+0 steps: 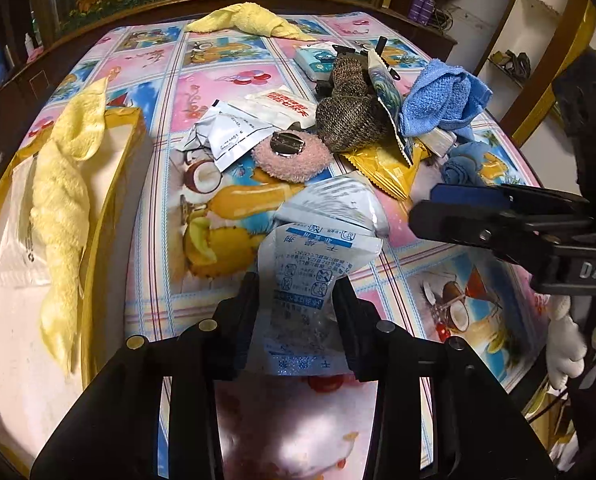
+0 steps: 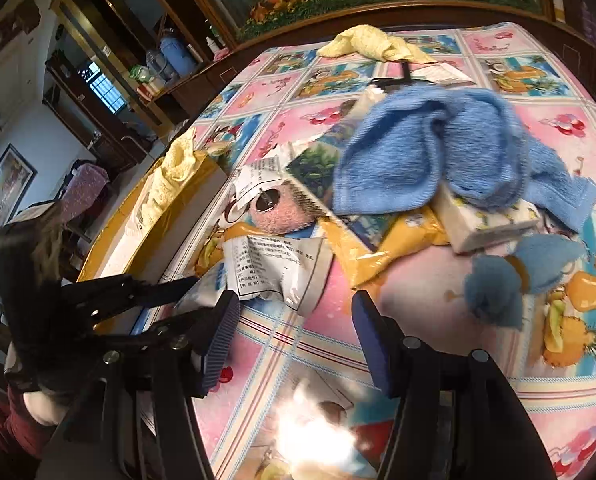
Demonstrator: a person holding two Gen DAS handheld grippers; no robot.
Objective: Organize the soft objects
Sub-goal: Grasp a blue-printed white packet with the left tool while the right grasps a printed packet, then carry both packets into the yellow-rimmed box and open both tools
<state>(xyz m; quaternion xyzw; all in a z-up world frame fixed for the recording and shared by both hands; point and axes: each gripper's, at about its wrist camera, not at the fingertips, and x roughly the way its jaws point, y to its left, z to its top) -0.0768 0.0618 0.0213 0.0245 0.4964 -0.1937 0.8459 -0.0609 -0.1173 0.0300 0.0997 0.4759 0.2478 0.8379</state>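
The left gripper [image 1: 296, 300] jaws pinch a light, crinkly white packet [image 1: 310, 292] beside the yellow box [image 1: 114, 168]. The right gripper [image 2: 294, 340] jaws are wide, empty. Grab its edge.

Yellow towel [image 1: 60, 208]: twisted lengthwise, draped over the rim of the gold box [image 1: 118, 184] at table left. Second yellow towel [image 1: 250, 22]: crumpled at the far edge. Blue towel [image 1: 442, 96]: bunched, resting on the packets at the right of the pile. Small blue cloth [image 1: 464, 164]: knotted, just in front of it. Pink fuzzy pad [image 1: 290, 156]: flat, mid-pile, metal disc on top. Brown knitted piece [image 1: 348, 112]: lumpy, behind the pad. White desiccant sachet [image 1: 310, 292]: blue print, pinched upright between the left gripper [image 1: 298, 304] fingers.
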